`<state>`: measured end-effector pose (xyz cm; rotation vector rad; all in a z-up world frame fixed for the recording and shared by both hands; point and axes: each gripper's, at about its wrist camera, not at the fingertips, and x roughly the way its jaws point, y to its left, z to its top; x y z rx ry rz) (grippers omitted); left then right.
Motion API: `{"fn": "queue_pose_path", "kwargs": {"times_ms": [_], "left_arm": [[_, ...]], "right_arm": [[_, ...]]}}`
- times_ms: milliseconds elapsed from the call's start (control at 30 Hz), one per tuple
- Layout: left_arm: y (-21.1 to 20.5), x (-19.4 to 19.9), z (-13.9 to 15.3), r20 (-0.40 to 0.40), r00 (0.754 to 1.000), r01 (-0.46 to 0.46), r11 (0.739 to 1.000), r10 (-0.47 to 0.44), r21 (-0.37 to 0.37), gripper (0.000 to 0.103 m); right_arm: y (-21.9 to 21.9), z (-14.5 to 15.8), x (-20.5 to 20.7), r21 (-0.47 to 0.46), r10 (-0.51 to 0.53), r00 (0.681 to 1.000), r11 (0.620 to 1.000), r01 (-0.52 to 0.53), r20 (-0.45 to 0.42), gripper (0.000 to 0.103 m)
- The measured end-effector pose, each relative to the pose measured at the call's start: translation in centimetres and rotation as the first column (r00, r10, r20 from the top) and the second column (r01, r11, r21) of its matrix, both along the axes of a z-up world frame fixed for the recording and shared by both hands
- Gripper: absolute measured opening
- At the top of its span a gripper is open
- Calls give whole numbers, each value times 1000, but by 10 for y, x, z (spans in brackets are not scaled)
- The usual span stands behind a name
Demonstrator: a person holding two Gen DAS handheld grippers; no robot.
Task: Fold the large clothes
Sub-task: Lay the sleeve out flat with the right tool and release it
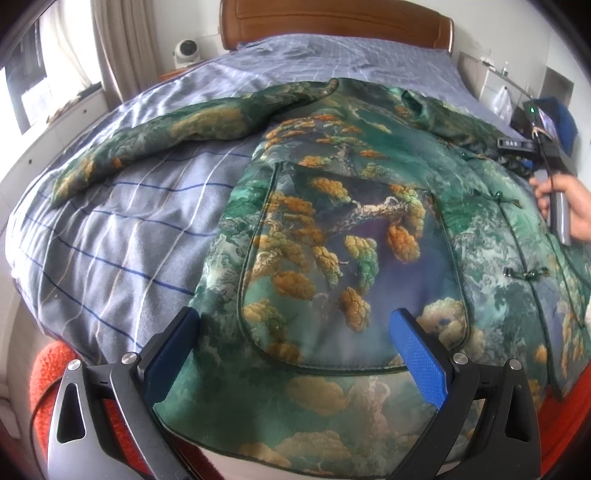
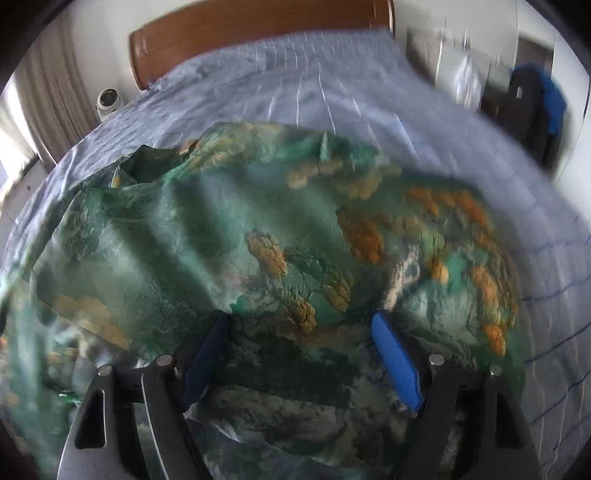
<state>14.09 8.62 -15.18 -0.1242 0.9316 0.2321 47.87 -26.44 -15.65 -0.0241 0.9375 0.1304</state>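
Observation:
A large green jacket (image 1: 332, 229) with an orange and white tree print lies spread on the bed, front up, with a big patch pocket and knot buttons. One sleeve (image 1: 155, 140) stretches out to the left. My left gripper (image 1: 295, 321) is open, its blue pads hovering over the jacket's lower hem and pocket. The right gripper's handle (image 1: 554, 192) shows in a hand at the right edge. In the blurred right wrist view the same jacket (image 2: 258, 240) lies rumpled, and my right gripper (image 2: 303, 325) is open just above the fabric.
The bed has a grey-blue checked cover (image 1: 122, 229) and a brown headboard (image 1: 332, 22). A white round device (image 1: 186, 51) stands at the left of the headboard. Dark bags and clutter (image 2: 532, 107) sit at the right. An orange knitted thing (image 1: 48, 369) lies at the lower left.

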Motion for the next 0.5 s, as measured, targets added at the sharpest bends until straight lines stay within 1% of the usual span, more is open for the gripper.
{"fn": "queue_pose_path", "kwargs": {"times_ms": [67,167,233,300,367,400,433,500], "left_arm": [[0,-2,2,11,1000,0,1000,0,-6,102],[-1,-1,0,9,1000,0,1000,0,-10,102],[-2,1,-1,2,1000,3,1000,-3,-8,102],[-3,0,0,3,1000,10,1000,-10,-1,102],[-3,-3,3,14,1000,17,1000,-17,3,102],[-3,-4,5,18,1000,19,1000,-19,5,102],[-3,-5,5,16,1000,22,1000,-22,6,102],[-4,-6,4,9,999,34,999,-34,6,102]], "right_arm": [[3,10,-4,4,-4,1000,1000,3,14,85],[15,42,-18,53,13,997,998,-17,76,85],[42,60,-23,43,84,990,995,-90,117,85],[77,74,-26,35,177,977,983,-182,122,85],[107,70,-21,35,232,967,971,-237,105,84],[124,61,-21,20,250,965,967,-253,83,84],[139,51,-13,-10,258,965,966,-258,54,84],[161,18,-1,-133,264,964,955,-266,-37,84]]}}
